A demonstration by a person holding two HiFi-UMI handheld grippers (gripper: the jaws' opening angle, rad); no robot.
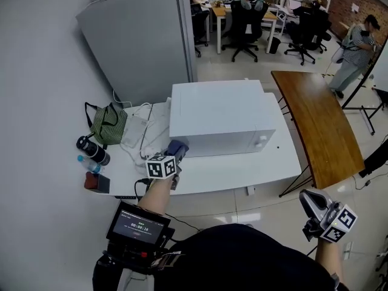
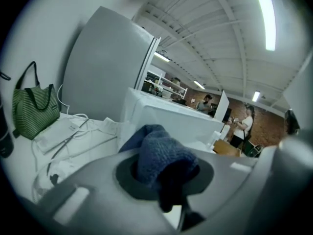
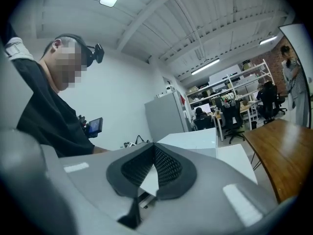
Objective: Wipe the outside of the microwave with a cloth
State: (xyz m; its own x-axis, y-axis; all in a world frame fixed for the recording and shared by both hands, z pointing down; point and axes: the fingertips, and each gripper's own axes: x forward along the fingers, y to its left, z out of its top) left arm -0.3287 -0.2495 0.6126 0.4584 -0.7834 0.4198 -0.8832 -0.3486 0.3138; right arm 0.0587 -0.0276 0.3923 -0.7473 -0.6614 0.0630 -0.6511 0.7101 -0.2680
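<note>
My left claw point(image 1: 173, 156) was clenched on a dark blue cloth point(image 1: 177, 147). In the left gripper view the cloth point(image 2: 159, 155) bunched up between the two dark pads point(image 2: 124, 173) and rose above them, filling the gap in the left claw point(image 2: 164, 177). I held it at the near left corner of a white microwave point(image 1: 221, 117). From above I could not tell whether the cloth touched the microwave's side.

The microwave stood on a white table point(image 1: 242, 170), its door closed and facing me. In the left gripper view it point(image 2: 171, 119) rose just behind the cloth.

My right claw point(image 1: 308, 200) hung low at my right side, off the table and well apart from the microwave. In the right gripper view its ribbed pads point(image 3: 168, 168) met at the tips, so the right claw point(image 3: 154, 148) was clenched with nothing in it. The microwave point(image 3: 195, 138) showed beyond it.

On the table left of the microwave lay white cables point(image 1: 140, 132), a green striped bag point(image 1: 109, 124) and a dark bottle point(image 1: 92, 150). A grey partition point(image 1: 142, 41) stood behind the table. A long wooden table point(image 1: 318, 126) ran along the right. Further back were black office chairs point(image 1: 245, 20), and a person point(image 1: 354, 53) stood at the far right.
</note>
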